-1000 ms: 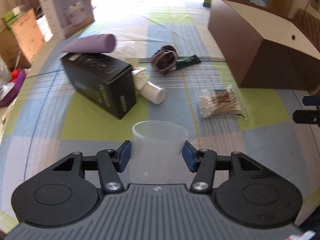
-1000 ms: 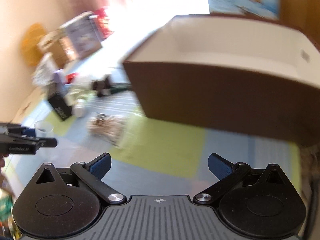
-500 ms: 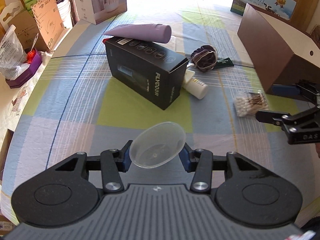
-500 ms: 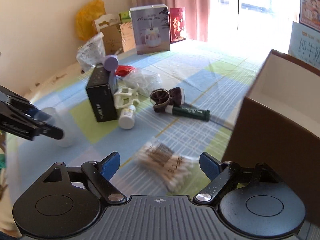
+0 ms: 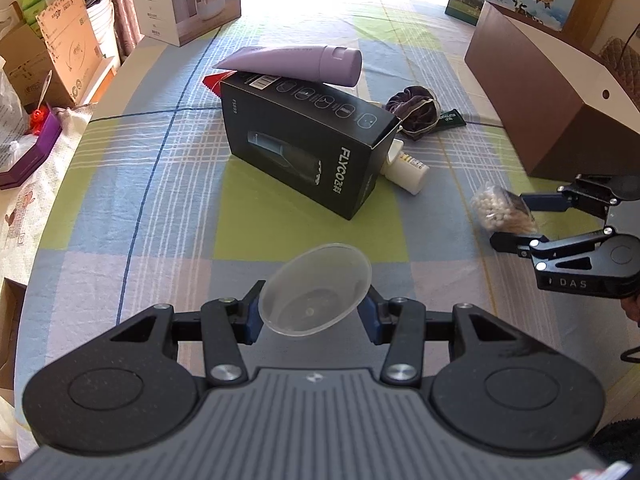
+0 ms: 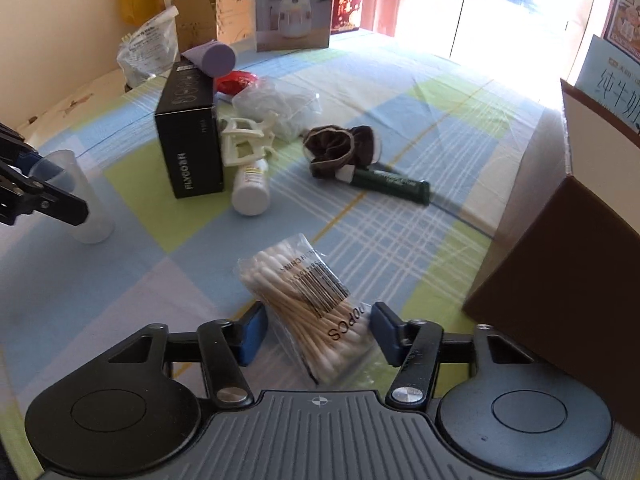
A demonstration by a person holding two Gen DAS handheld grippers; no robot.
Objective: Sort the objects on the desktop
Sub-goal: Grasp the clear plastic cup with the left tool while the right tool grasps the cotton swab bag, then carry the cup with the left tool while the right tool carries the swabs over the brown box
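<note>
Two tools work over a bench [image 5: 120,184] covered in a blue, green and white checked cloth. The left tool [image 5: 314,310] is clamped on a clear plastic cup [image 5: 316,290], its blue pads pressing the cup's sides; in the right wrist view the cup [image 6: 80,200] stands upright with its base on the cloth. The right tool [image 6: 316,332] has its fingers spread either side of a bag of cotton swabs [image 6: 308,312] that lies flat on the cloth; the pads sit just beside the bag, and a small gap shows on each side.

Beyond the cup lies a black box [image 5: 308,148] with a purple tube [image 5: 296,64] resting on top of it. A white bottle [image 5: 406,168] lies on its side against the box's right end. A dark scrunchie [image 5: 414,108] sits behind it, touching a dark green tube [image 6: 390,184]. A brown open box [image 5: 552,104] with a white interior stands at the right edge of the bench, near the swabs.
</note>
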